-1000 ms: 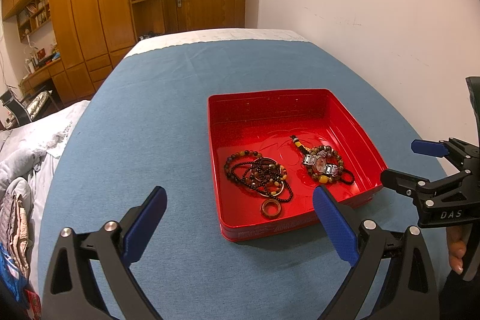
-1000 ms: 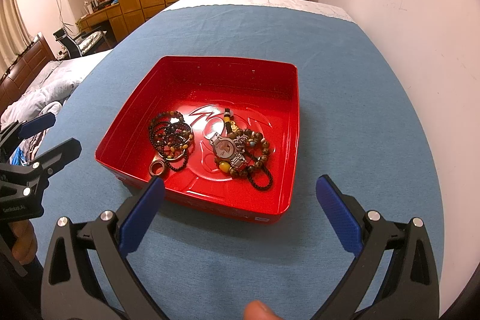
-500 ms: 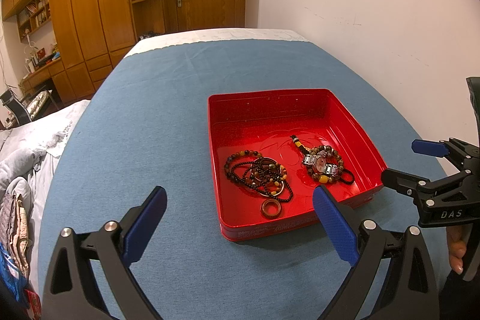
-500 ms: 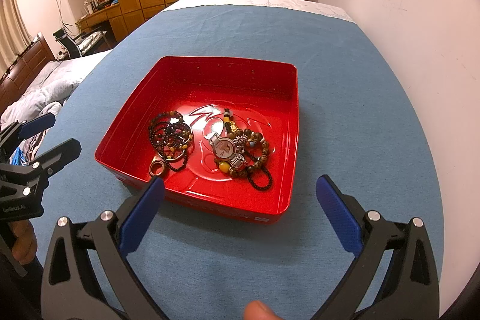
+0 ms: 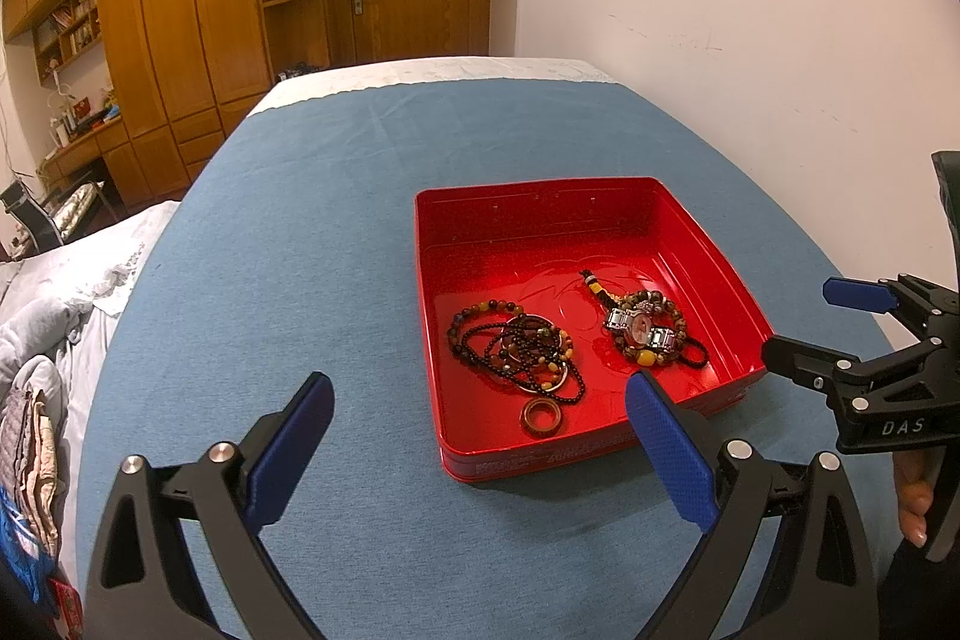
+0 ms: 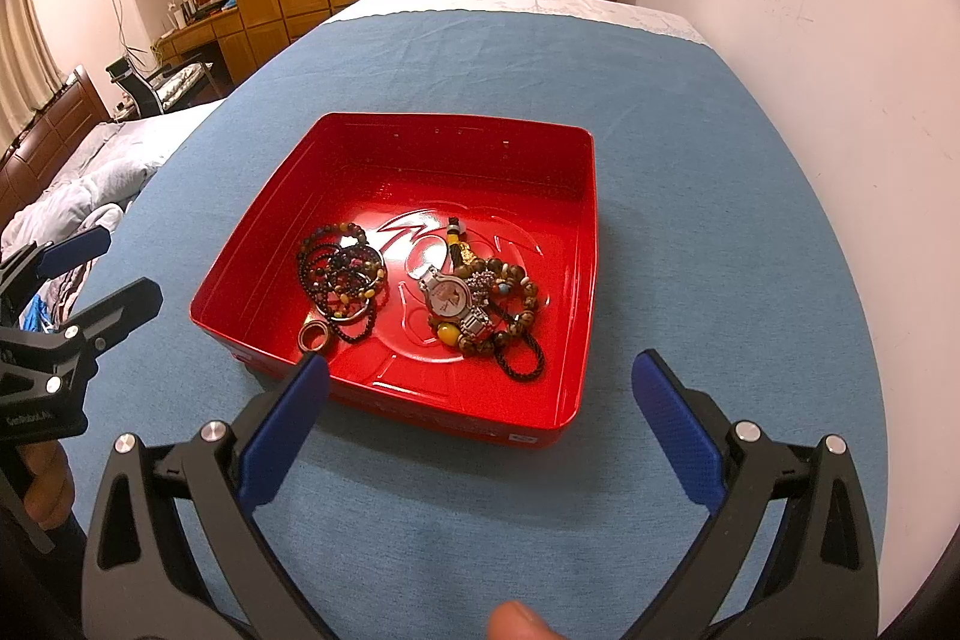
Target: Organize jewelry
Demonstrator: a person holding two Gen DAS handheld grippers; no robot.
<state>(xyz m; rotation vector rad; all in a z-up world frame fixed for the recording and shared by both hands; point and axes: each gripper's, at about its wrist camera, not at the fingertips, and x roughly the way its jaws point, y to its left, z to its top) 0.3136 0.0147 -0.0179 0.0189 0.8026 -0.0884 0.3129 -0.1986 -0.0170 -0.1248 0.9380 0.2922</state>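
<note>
While all the jewelry in view lies inside the shallow square red metal tin (image 6: 414,196), it forms two loose heaps rather than a sorted layout. On the left of the tin floor sits a tangle of dark beaded bracelets and thin metal bangles (image 6: 342,274), with a small brown wooden ring (image 6: 314,337) just beside it at the near wall. On the right lies a silver link-strap wristwatch (image 6: 450,301), resting on and among brown stone-bead bracelets with a black cord loop (image 6: 516,316). The two heaps are apart; pieces within each overlap, so lifting one may drag its neighbours.

The tin stands on a blue cloth-covered table (image 6: 690,160) near a white wall, with no jewelry seen on the cloth. This fits either pieces gathered into the tin or pieces awaiting sorting out of it; the pictures do not settle which.

The left gripper (image 5: 477,436) is held above the cloth at the tin's near left corner, its blue-padded fingers spread wide and empty. The right gripper (image 6: 480,400) hovers at the near edge, likewise spread wide and holding nothing. Both face the tin, presumably so that either heap is within reach.
</note>
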